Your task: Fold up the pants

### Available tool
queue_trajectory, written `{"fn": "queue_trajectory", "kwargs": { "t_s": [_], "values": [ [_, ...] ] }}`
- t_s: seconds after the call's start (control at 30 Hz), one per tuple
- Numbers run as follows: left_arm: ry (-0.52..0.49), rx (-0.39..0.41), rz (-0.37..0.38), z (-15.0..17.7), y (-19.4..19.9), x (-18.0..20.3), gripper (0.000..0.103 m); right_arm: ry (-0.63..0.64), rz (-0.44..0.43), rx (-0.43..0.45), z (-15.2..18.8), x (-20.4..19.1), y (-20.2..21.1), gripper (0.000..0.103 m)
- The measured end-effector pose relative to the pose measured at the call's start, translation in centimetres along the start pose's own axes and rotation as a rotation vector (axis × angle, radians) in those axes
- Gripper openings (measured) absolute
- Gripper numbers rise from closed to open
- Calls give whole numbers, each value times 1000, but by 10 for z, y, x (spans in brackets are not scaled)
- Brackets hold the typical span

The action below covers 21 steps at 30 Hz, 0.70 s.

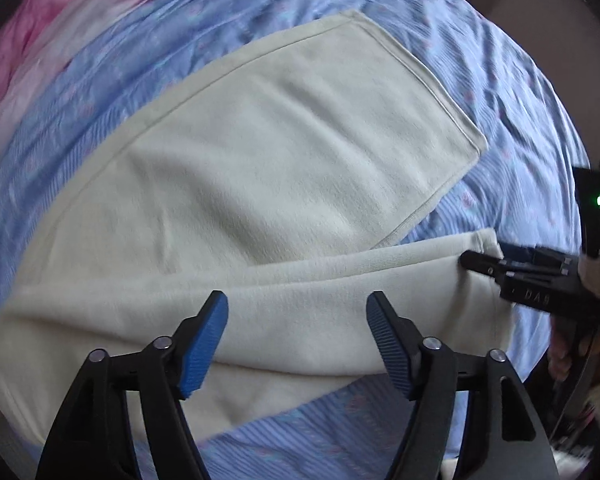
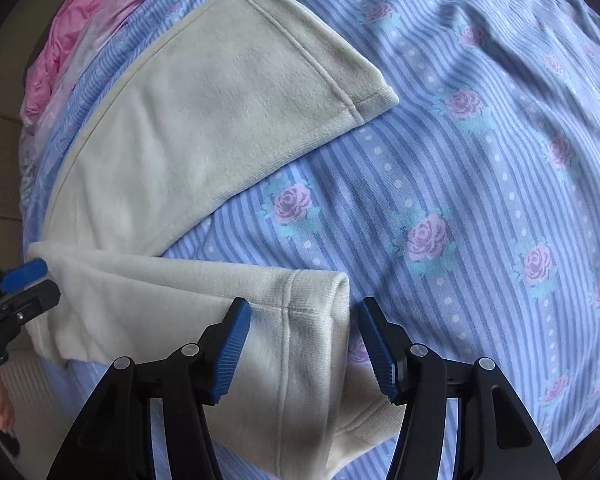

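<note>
- Cream pants [image 1: 260, 152] lie on the blue floral bedsheet [image 2: 480, 160] — one leg flat, the other folded across.
- Left gripper [image 1: 297, 312]: jaws apart above the fold (nothing pinched).
- Right gripper [image 2: 304, 316]: jaws apart, straddling the hem.

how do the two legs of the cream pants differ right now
The far pant leg lies flat and spread open on the floral bedsheet, clear of both grippers; the near pant leg is bunched and creased, its cuff between the open right gripper. The left gripper hovers open over the near leg too. Both are the same cream fleece.
</note>
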<state>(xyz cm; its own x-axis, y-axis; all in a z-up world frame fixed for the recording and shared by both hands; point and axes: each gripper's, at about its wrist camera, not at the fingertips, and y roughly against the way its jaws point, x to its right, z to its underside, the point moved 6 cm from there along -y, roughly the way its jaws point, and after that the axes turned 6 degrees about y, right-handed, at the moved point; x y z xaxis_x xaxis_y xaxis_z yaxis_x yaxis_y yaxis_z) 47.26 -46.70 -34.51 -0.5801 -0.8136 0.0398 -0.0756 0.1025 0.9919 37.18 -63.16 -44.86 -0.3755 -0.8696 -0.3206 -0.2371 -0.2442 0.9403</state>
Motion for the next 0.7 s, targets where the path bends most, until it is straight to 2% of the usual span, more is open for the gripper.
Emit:
{"fn": "queue_trajectory", "kwargs": {
  "t_s": [0.03, 0.07, 0.1, 0.2, 0.27, 0.33, 0.4, 0.6, 0.67, 0.7],
  "values": [
    [-33, -3, -13, -2, -1, -1, 73, 4, -1, 4, 0, 0, -1, 52],
    [-66, -10, -26, -3, -3, -2, 73, 18, -13, 10, 1, -1, -2, 35],
    [-92, -18, -35, -4, -5, -3, 73, 35, -18, 13, 2, -4, -2, 26],
    [-143, -37, -24, -7, -9, -8, 73, 85, 8, 41, 0, -8, 9, 12],
    [-180, -38, -11, -9, -10, -10, 75, 108, 10, 95, -2, -19, 28, 11],
    [-226, -36, 16, -11, -10, -10, 81, 131, 18, 150, -3, -25, 48, 11],
    [-282, -42, 41, -14, -10, -7, 82, 158, 27, 206, -5, -33, 71, 11],
    [-420, -19, 11, -33, -8, 3, 86, 238, 85, 309, -18, -44, 115, 11],
    [-439, -9, -2, -42, -9, 4, 84, 267, 100, 336, -24, -49, 125, 11],
    [-439, -13, 7, -46, -11, 4, 73, 275, 108, 350, -27, -51, 130, 11]
  ]
}}
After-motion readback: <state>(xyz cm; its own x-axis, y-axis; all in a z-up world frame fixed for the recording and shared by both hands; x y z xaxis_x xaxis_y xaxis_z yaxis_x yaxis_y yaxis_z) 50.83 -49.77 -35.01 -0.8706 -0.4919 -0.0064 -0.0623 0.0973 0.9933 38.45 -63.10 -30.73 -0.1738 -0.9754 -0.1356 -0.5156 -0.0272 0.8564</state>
